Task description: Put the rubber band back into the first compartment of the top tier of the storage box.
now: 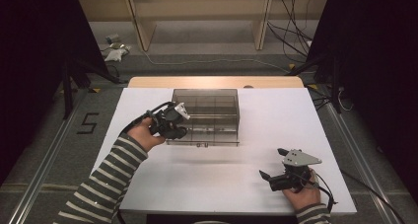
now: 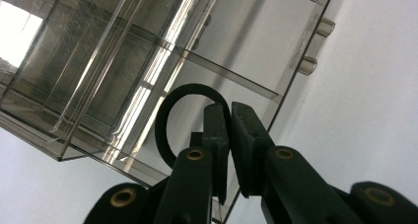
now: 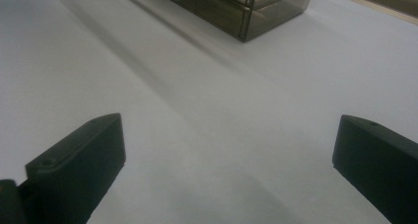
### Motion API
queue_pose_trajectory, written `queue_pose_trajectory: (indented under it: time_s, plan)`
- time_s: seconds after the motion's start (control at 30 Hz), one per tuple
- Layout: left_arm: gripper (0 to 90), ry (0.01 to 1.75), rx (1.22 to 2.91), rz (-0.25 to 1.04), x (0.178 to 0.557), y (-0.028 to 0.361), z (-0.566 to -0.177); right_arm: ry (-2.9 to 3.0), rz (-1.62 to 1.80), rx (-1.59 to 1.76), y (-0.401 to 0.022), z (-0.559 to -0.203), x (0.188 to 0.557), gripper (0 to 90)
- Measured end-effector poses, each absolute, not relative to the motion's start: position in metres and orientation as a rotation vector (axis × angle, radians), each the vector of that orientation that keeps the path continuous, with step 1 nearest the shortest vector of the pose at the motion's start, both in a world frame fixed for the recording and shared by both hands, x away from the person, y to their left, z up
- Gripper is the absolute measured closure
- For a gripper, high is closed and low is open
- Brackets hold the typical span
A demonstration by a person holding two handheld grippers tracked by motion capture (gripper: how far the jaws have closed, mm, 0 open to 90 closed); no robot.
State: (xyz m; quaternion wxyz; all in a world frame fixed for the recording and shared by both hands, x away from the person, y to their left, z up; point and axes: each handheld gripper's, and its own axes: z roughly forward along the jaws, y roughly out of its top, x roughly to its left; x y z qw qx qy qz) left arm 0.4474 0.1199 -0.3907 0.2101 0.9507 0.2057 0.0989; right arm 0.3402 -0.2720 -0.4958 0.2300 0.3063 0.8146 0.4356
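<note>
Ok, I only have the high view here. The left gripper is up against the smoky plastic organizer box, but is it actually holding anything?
Observer: Yes. The left gripper is shut on a black ring; its jaws pinch the band at one side.
Operator: Where is the ring relative to the box?
Observer: The ring hangs over an open compartment of the organizer box, above a clear divider.
Operator: And the right gripper, is it carrying something?
Observer: No. The right gripper has its jaws wide apart with bare white table between them, and the box stands farther off.
</note>
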Motion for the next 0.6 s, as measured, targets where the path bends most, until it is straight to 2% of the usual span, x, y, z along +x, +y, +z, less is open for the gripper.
queue_pose_trajectory:
  time_s: [0.6]
  plan:
    - [82.8,0.579,2.64,0.287,0.4498,0.1192,-0.3926,2.24,1.198,0.841,-0.2719,-0.4958,0.3403,0.7]
